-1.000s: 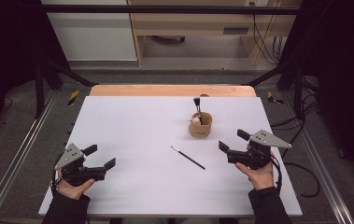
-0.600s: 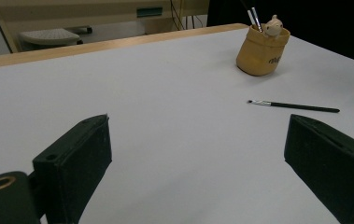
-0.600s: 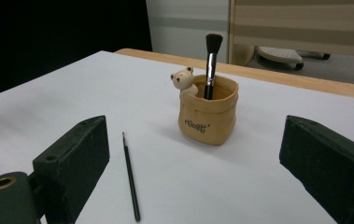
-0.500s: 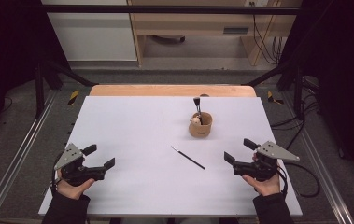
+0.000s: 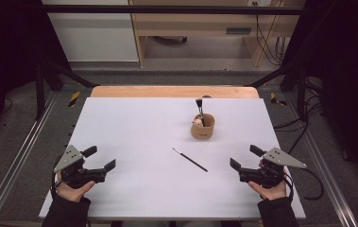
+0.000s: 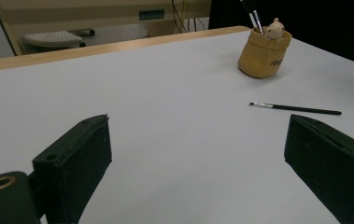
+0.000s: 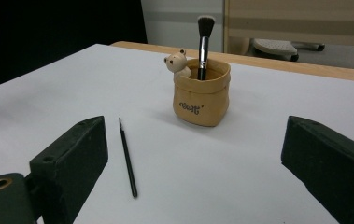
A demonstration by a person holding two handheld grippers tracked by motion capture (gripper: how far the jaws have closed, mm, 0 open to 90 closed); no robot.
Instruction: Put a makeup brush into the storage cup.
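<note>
Two grippers rest low over the white table point(image 5: 134, 123), one at each near corner, and nothing sits between the jaws of either. The left gripper point(image 5: 102, 158), at about eight o'clock from the table's middle in the high view, has its jaws spread wide and holds nothing; in the left gripper view its two black jaws frame bare tabletop. The right gripper point(image 5: 246, 158), at about four o'clock, has just been opening its jaws; they now stand wide apart and grip nothing, with bare table between them in the right gripper view.

Between the two grippers, a little nearer the right one, a thin black brush point(image 5: 190, 160) lies flat on the table, slanting from ten o'clock to four o'clock in the high view. It touches neither gripper. In the right gripper view the thin black brush point(image 7: 128, 157) lies just inside the left-hand jaw, pointing away toward twelve o'clock.

Beyond the brush, at roughly one o'clock from the table's middle, stands a tan cup point(image 5: 202, 127) shaped like a small sack, upright, with a little bear figure point(image 7: 176, 62) at its rim. A larger make-up brush point(image 7: 204, 41) stands in it, bristles up. Cup and thin brush are near each other but apart.
</note>
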